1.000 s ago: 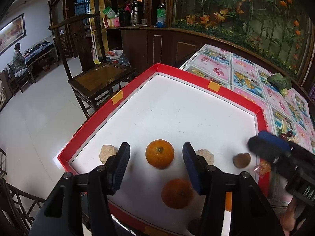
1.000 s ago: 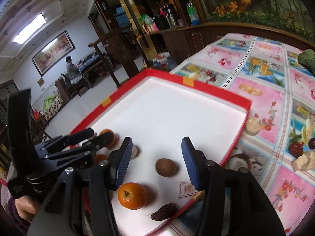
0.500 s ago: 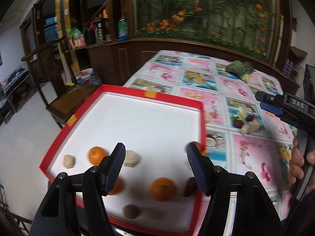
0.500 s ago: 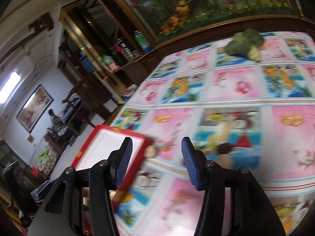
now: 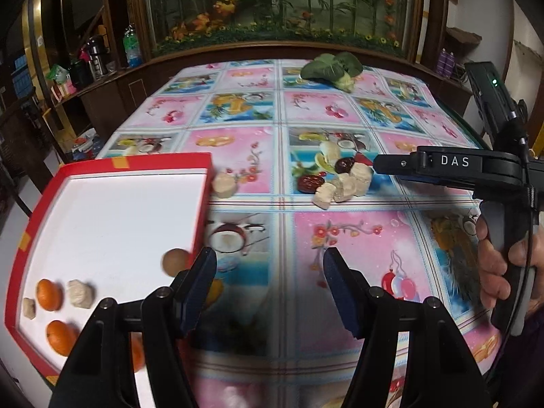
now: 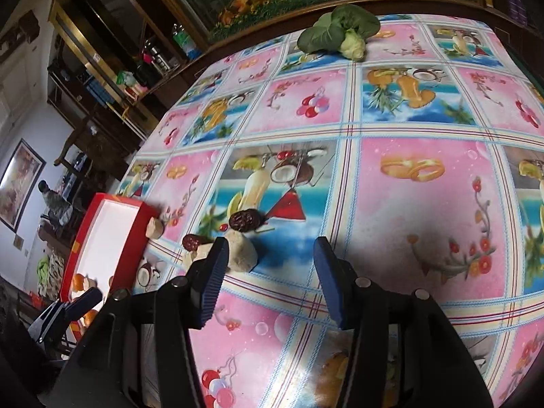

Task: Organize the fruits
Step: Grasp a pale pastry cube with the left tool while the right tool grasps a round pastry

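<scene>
A dark wooden sideboard backed by a mural of bamboo and orange flowers runs behind the surface, which is covered in a glossy oilcloth of pink and blue fruit-print squares. At about nine o'clock in the left wrist view a shallow red-rimmed tray with a white floor sits at the surface's edge. Inside it, toward seven and eight o'clock, lie two small orange mandarins, two pale beige crumbly lumps and, against the right rim, a round brown fruit. Just outside the tray's far right corner rests another pale lump.

Near the middle of the surface, at roughly one o'clock from the left hand-held gripper, is a loose cluster of pale beige chunks and dark red wrinkled dates. A leafy green cabbage lies at twelve o'clock near the far edge.

The left hand-held gripper hovers over bare oilcloth; its jaws have just been opening and stand apart with nothing between them. The right hand-held gripper, gripped by a person's hand at three o'clock, is also parted and empty, its left finger just in front of a pale chunk, with a dark red date beyond at eleven o'clock.
</scene>
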Tool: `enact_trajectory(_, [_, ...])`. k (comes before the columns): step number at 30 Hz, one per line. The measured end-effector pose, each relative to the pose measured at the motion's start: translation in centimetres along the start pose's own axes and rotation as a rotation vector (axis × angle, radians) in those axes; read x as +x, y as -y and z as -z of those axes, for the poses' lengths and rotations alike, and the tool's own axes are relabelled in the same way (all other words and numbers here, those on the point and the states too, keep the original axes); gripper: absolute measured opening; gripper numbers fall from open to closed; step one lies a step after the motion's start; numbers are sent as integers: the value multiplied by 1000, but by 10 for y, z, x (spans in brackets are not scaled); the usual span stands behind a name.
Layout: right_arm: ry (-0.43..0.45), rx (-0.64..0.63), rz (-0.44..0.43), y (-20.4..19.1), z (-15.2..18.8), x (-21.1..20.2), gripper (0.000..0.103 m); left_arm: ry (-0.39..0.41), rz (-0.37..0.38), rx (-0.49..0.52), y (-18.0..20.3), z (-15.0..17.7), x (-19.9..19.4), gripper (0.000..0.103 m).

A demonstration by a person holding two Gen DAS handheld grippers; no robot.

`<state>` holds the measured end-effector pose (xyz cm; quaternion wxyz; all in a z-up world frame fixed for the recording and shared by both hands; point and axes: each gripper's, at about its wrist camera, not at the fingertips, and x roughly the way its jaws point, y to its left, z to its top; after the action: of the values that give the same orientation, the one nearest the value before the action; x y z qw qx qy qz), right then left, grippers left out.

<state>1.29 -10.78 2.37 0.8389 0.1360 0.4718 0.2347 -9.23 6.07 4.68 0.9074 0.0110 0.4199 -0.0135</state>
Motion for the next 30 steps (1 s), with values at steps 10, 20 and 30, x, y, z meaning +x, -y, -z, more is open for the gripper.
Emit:
enact_trajectory(10, [-76,-124,28,-19,11,13,51,-49,12,-12,0,1,17,65])
enact_trajectory(20, [4,-264,127,-45,15,28,51,-62,37,-19,0,-2,25,65])
enact_trajectory(30, [46,-88,50,-20,1,8,27,-77,58,-11,14,-17,37,65])
